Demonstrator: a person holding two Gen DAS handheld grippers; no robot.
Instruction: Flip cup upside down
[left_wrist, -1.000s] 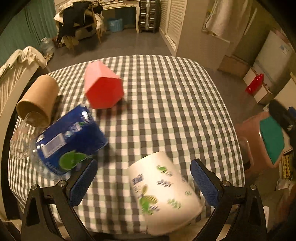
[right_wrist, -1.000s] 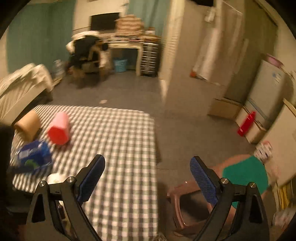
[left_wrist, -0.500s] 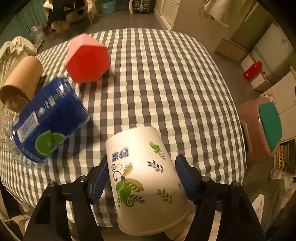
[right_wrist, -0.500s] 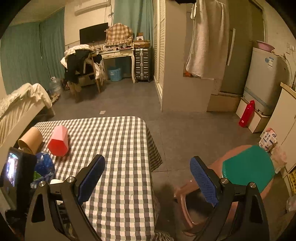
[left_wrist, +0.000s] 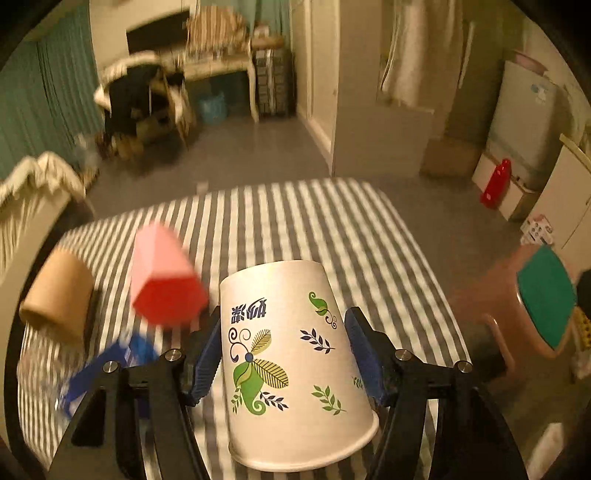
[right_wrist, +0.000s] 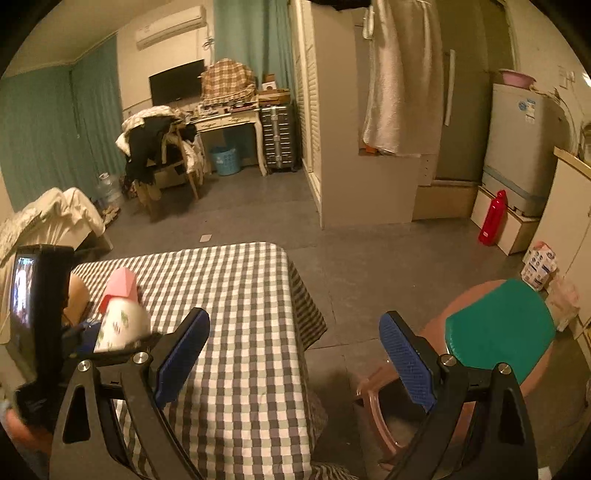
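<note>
1. Across the checked worktop lie the things you work around: a brown paper cup on its side at the left edge, a red hexagonal cup beside it, and a blue-labelled bottle nearer you. All three are blurred in the left wrist view.
2. Off the worktop's right side stands a brown stool with a green seat, well clear of the job.
3. Your white paper cup with leaf print is the task's thing. It sits between the blue pads of your left hand-held gripper, which is clamped on its sides. The wide rim points down toward you and the narrow base points up and away; the printed characters read inverted.
4. By my reading, the turn itself looks nearly done, since the mouth already faces down. What remains is to lower the rim flat onto the cloth and let go. Whether the cup touches the worktop now, you cannot tell.
5. Your right hand-held gripper hangs over the worktop's right edge, jaws wide apart and holding nothing.
</note>
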